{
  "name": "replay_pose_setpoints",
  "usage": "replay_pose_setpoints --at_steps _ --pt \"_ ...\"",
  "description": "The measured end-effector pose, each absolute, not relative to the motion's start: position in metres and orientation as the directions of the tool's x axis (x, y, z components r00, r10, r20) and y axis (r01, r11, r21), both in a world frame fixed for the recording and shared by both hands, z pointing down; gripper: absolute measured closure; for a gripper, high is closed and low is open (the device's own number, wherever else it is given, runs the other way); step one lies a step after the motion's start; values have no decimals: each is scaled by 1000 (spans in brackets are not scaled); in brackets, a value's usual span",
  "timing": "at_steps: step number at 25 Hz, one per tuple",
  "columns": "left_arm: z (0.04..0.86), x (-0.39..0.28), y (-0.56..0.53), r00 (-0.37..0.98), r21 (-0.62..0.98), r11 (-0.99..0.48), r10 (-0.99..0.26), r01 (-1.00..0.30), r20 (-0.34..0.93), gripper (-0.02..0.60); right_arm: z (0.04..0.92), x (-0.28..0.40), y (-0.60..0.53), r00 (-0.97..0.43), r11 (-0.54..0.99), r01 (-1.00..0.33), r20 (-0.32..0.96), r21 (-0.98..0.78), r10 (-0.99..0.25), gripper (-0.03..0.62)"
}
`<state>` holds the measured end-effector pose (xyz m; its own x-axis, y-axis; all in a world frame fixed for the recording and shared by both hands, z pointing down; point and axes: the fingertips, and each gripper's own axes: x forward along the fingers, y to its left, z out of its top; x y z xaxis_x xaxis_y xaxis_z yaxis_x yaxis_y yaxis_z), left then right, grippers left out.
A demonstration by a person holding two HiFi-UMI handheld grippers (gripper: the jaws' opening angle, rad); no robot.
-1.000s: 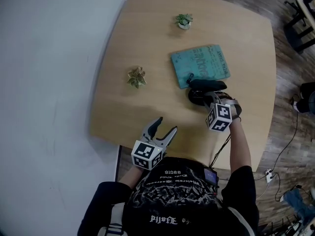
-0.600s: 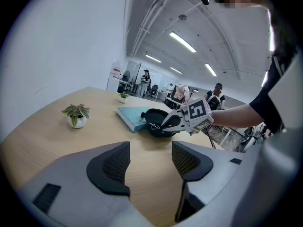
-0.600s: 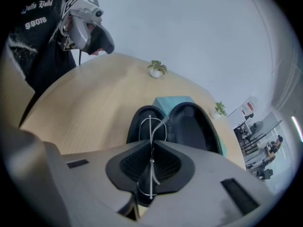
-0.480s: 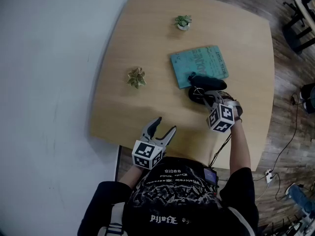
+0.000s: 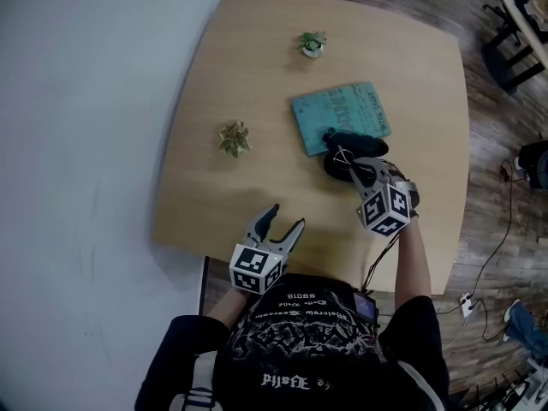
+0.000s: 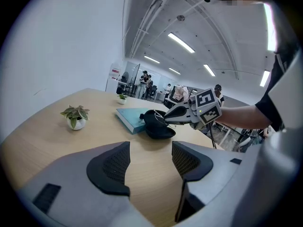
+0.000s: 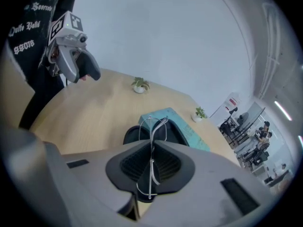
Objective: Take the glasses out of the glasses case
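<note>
A black glasses case (image 5: 360, 145) lies open on the wooden table (image 5: 240, 75), against a teal book (image 5: 342, 114). My right gripper (image 5: 354, 169) hangs just above the case, shut on thin wire-frame glasses (image 5: 345, 155). In the right gripper view the glasses (image 7: 151, 125) stand edge-on between the pads, sticking out past the tips over the case (image 7: 134, 134). My left gripper (image 5: 287, 218) stays open and empty near the table's front edge; its view shows the case (image 6: 158, 128) and the right gripper (image 6: 169, 117) ahead.
Two small potted plants stand on the table: one (image 5: 232, 138) left of the book, one (image 5: 312, 43) near the far edge. The table's edge runs close under my left gripper. A chair (image 5: 514, 24) and cables lie on the floor to the right.
My right gripper has risen and rolled slightly, lifting the glasses up out of the case. The left gripper has not moved.
</note>
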<state>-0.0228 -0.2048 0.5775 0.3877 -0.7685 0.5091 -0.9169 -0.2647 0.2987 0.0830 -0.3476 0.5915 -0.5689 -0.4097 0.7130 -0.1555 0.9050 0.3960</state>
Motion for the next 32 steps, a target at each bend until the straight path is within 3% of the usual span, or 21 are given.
replay_pose_setpoints --at_steps 13,32 --pt "564 -34 -201 408 264 -315 -780 -911 475 298 529 85 -321 -592 831 -393 584 393 -556 568" --pt "547 -67 -176 493 265 -418 -775 -869 395 297 511 79 -219 -548 610 -790 377 61 -747 568"
